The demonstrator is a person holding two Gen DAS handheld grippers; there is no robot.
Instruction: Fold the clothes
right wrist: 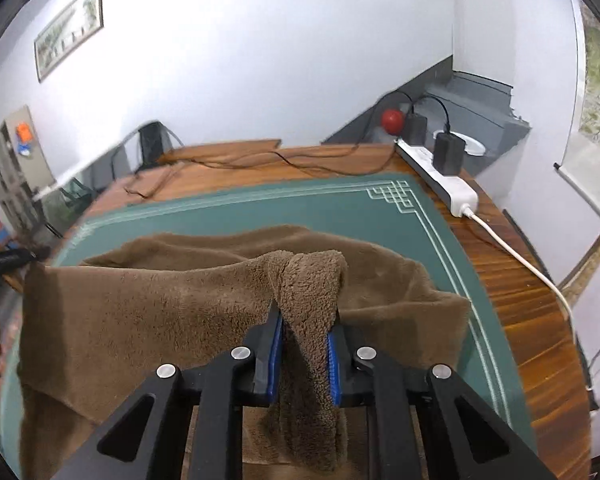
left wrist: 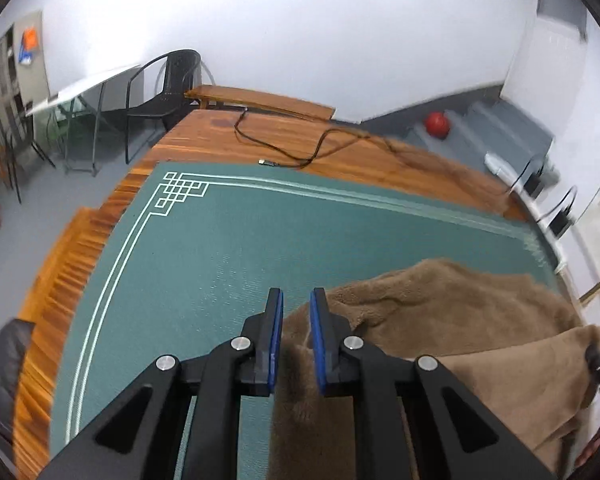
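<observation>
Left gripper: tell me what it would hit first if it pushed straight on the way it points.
Probably the green mat: beyond the left gripper the line looks free down to it, with the brown garment just to its right. Depth is unclear.

Both fisheye cameras ride just behind their jaws, tilted down across the wooden surface [left wrist: 204, 140] toward its far edge. The left view covers the far-left corner, the right view the far-right; both share the green bordered mat [left wrist: 220, 248] and brown fleece cloth [right wrist: 148, 300]

Black angular claws [left wrist: 296, 300] [right wrist: 305, 324], blue pads, silver round screws.
</observation>
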